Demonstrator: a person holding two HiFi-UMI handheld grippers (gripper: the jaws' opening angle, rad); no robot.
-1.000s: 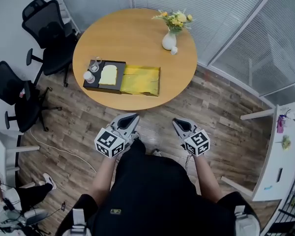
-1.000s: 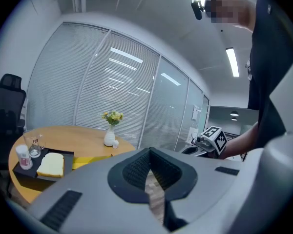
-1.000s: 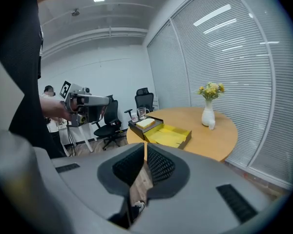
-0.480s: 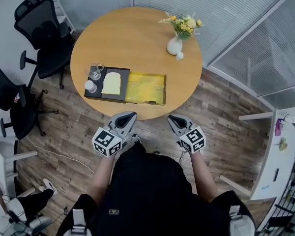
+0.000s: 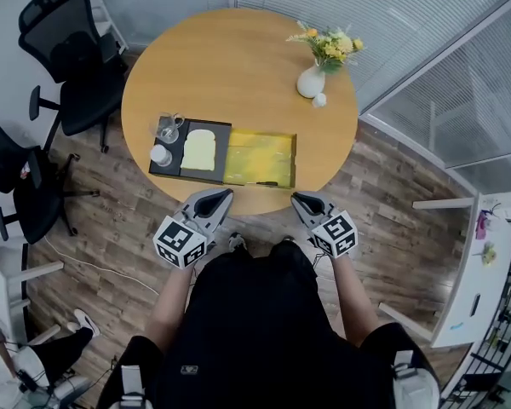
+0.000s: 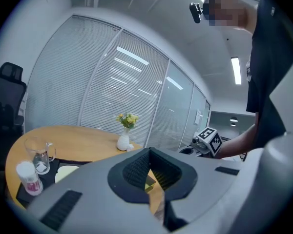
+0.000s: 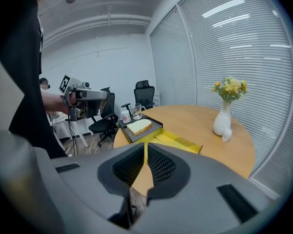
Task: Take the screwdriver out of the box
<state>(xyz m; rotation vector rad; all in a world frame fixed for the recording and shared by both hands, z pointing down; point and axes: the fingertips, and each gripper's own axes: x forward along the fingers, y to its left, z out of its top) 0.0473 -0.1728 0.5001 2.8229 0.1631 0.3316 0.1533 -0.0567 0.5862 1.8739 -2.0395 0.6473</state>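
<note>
An open yellow box (image 5: 260,156) lies near the front edge of the round wooden table (image 5: 238,58), next to a black tray (image 5: 225,127). A thin dark item (image 5: 266,183) lies along the box's near side; it is too small to name. My left gripper (image 5: 219,195) and right gripper (image 5: 298,198) hover side by side just short of the table's front edge, both shut and empty. In the right gripper view the box (image 7: 178,141) shows beyond the closed jaws of the right gripper (image 7: 145,167). In the left gripper view the left gripper (image 6: 149,177) hides most of the box.
The tray carries a glass mug (image 5: 169,129), a small bottle (image 5: 161,154) and a cream bread-shaped pad (image 5: 202,149). A white vase of flowers (image 5: 311,82) stands at the table's far right. Two black office chairs (image 5: 68,58) stand left; a white desk (image 5: 473,271) stands right.
Both grippers have moved forward together, from over the floor up to the table's near edge. The table and box now sit closer and more central. The jaws stayed shut.
</note>
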